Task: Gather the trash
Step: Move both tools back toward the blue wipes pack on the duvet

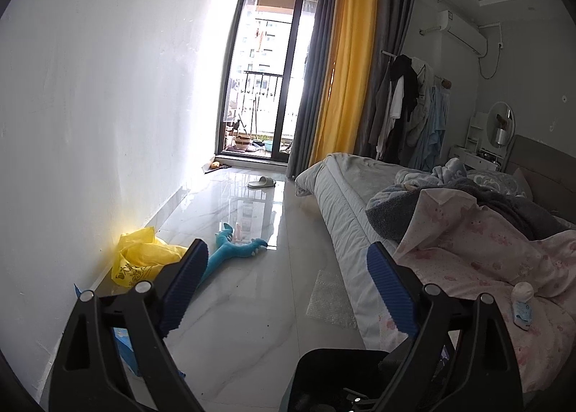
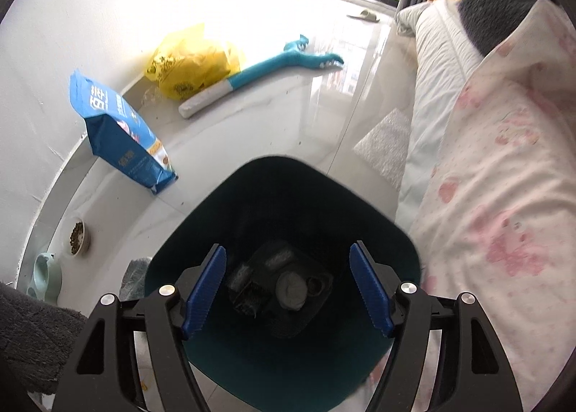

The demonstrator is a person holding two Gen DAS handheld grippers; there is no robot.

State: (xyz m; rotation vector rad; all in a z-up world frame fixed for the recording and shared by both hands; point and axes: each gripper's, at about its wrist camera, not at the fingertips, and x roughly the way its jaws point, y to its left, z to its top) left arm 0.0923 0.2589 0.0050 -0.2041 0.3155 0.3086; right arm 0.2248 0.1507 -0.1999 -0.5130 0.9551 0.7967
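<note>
One bin (image 2: 284, 174); one yellow bag (image 2: 190, 62); one blue pouch (image 2: 118, 131); two bowls (image 2: 77, 235)

L claw (image 1: 286, 278): black linkage arms, blue ribbed pads (image 1: 187, 286); jaws spread wide, nothing btwn them; aimed slightly below level, fwd along the room.
R claw (image 2: 288, 289): same build, blue pads (image 2: 370, 291); jaws apart, somewhat narrower than L, nothing gripped; tilted steeply downward.

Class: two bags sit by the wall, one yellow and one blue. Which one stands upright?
The blue printed bag stands upright on its base near the wall. The yellow plastic bag beyond it lies crumpled and slumped on the floor.
</note>
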